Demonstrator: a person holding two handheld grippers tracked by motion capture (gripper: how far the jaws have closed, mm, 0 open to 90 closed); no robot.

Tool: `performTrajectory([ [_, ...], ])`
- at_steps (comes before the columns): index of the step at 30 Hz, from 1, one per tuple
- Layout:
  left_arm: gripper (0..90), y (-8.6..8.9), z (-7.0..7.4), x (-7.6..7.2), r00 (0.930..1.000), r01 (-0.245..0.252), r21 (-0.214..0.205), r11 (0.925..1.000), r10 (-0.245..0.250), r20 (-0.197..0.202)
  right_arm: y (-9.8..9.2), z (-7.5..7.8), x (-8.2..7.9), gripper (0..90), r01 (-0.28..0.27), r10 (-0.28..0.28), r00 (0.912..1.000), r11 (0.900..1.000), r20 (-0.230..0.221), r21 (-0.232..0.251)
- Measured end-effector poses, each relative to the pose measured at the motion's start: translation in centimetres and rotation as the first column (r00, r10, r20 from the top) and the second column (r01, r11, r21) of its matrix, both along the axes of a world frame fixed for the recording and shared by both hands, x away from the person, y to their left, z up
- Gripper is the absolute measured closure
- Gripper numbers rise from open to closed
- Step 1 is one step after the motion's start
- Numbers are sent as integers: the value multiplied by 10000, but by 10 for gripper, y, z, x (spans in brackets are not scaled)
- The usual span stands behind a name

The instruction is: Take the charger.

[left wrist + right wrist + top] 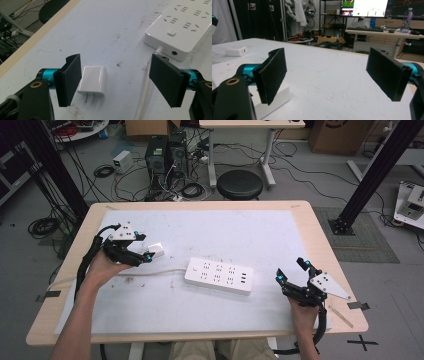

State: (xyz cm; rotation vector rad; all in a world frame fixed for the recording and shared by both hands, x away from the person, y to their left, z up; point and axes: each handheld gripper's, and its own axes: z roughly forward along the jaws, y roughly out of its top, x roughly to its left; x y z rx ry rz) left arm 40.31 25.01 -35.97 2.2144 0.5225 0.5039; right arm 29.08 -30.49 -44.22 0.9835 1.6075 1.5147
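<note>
A small white charger plug lies on the white mat with its two prongs toward the camera. It sits between the wide-apart jaws of my left gripper, close beside the left pad and well clear of the other pad. In the high view the left gripper is at the table's left with the charger at its tips. A white power strip lies mid-table, its cable running left. My right gripper rests open at the right edge, holding nothing; its own view shows bare mat between the jaws.
The power strip is just beyond the left gripper, its cable passing near the right-hand jaw. In the right gripper view a corner of the strip lies behind the left jaw. The wooden table edge frames the mat.
</note>
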Motion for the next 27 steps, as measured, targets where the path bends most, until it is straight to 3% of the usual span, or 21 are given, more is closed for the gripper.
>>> performTrajectory([
  [2, 261, -2, 0, 10, 9996, 125, 260, 9996, -119, -237, 0, 0, 0, 169, 0, 0, 10000, 10000, 0, -6],
  [5, 261, -3, -2, 18, 9992, 169, 275, 9995, -159, -369, 0, 0, 0, 169, -6, 6, 10000, 10000, 9, -23],
  [6, 261, -4, -5, 25, 9979, 194, 320, 9993, -174, -627, 0, 0, 1, 170, -17, 17, 10000, 10000, 66, -55],
  [10, 261, -7, -9, 38, 9952, 280, 595, 9978, -222, -952, 0, 0, 1, 170, -27, 28, 9999, 9999, 100, -99],
  [13, 261, -7, -14, 44, 9951, 154, 487, 9987, -105, -979, 1, 0, 0, 170, -32, 32, 10000, 10000, -24, -24],
  [18, 261, -4, -26, 55, 9877, -170, 556, 9983, 255, -1545, 1, 0, 0, 170, -19, 19, 10000, 10000, -45, -68],
  [23, 268, -5, -35, 61, 9836, -190, 645, 9977, 302, -1776, 1, 0, 0, 170, -41, 41, 10000, 9999, -10, -141],
  [27, 268, -10, -47, 67, 9761, -258, 866, 9959, 438, -2128, 2, 0, 0, 170, -16, 16, 10000, 9999, -12, -155],
])
